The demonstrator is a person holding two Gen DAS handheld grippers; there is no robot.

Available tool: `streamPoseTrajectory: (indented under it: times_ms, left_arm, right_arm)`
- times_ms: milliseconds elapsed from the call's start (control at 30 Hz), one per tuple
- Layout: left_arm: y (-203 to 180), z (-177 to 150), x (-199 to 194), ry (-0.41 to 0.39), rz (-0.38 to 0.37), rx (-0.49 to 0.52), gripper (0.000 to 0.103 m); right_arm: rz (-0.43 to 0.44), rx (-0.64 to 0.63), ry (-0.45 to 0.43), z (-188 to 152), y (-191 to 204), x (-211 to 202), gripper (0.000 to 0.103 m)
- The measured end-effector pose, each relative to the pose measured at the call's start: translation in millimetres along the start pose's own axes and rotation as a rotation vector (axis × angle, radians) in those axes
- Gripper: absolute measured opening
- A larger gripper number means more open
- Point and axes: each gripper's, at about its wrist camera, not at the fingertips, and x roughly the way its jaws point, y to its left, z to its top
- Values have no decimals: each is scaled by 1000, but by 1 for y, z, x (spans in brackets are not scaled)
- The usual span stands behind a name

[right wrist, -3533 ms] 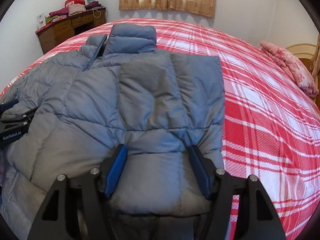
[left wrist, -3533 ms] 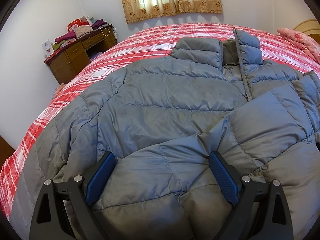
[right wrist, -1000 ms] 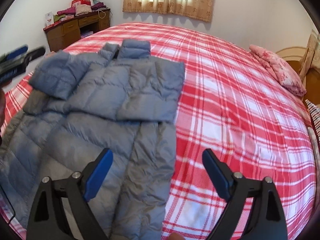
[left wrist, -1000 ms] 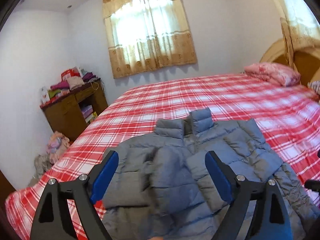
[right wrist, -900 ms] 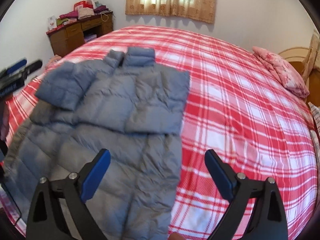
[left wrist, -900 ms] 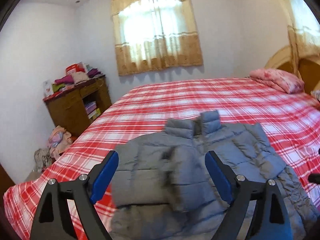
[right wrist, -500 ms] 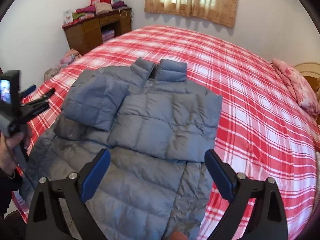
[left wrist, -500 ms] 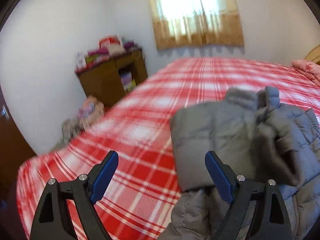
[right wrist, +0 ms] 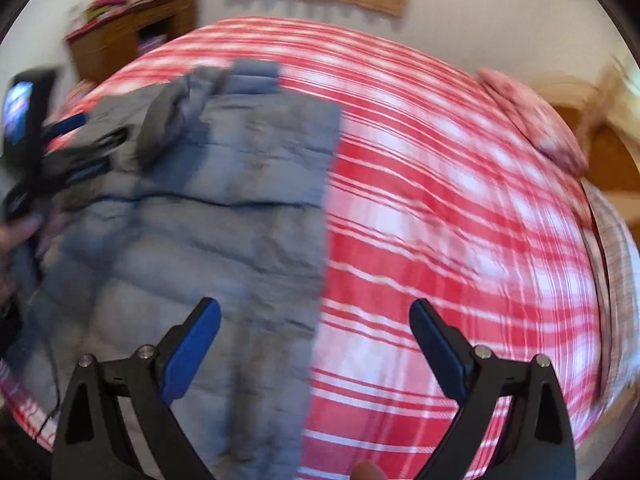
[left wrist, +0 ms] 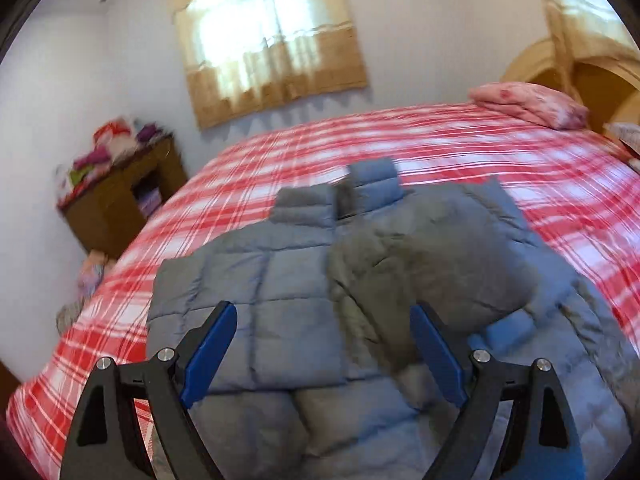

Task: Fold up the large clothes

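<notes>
Both pairs of blue-padded fingers stand spread wide with nothing between them: the left gripper (left wrist: 322,354) hangs above the near half of the grey quilted down jacket (left wrist: 360,280), and the right gripper (right wrist: 314,346) hovers over the jacket's right-hand edge where it meets the red-and-white plaid bedspread (right wrist: 440,200). The jacket lies on the near side of the bed, collar toward the far edge and hem toward the near edge, both sleeves folded in across the chest. It looks puffy and light, soft all through, with a smooth shell that I would expect to slide and spring back open once let go. A pinch on bare quilting would likely catch only the top layer, so the hem corners at the near edge seem the best hold, taking all layers together. A folded pink floral blanket (left wrist: 528,106) sits at the bed's far right corner. Beyond the bed's left edge stands a brown wooden cabinet (left wrist: 116,204); bright clothes are heaped on its top, and its open shelf holds something blurred that I cannot make out.
</notes>
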Motion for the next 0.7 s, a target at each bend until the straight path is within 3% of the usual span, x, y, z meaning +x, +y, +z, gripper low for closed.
streamPoseTrajectory:
  times_ms: [167,333,400,500,600,700]
  left_arm:
    - [31,-8,-18,-11,45,-14,89]
    - [102,-7,-13,8,252,-82,89]
    - [135,-9,1,75,322,-134,89]
    - [162,-18,20,129,350,-220,89]
    - [167,-30,33,143,369,-242,89]
    - [162,-42,40,150,348,-258,89]
  right_arm:
    - [12,42,34,-20,-27,-3,97]
    - [97,88,2,3,-27,-26,97]
    - [226,151,-6,21,-13,-32,97]
    - [352,166,-21,51,22,-16,97]
    - [343,132,-102,83,61,17,97]
    - [326,102,-101,108,95,65,97]
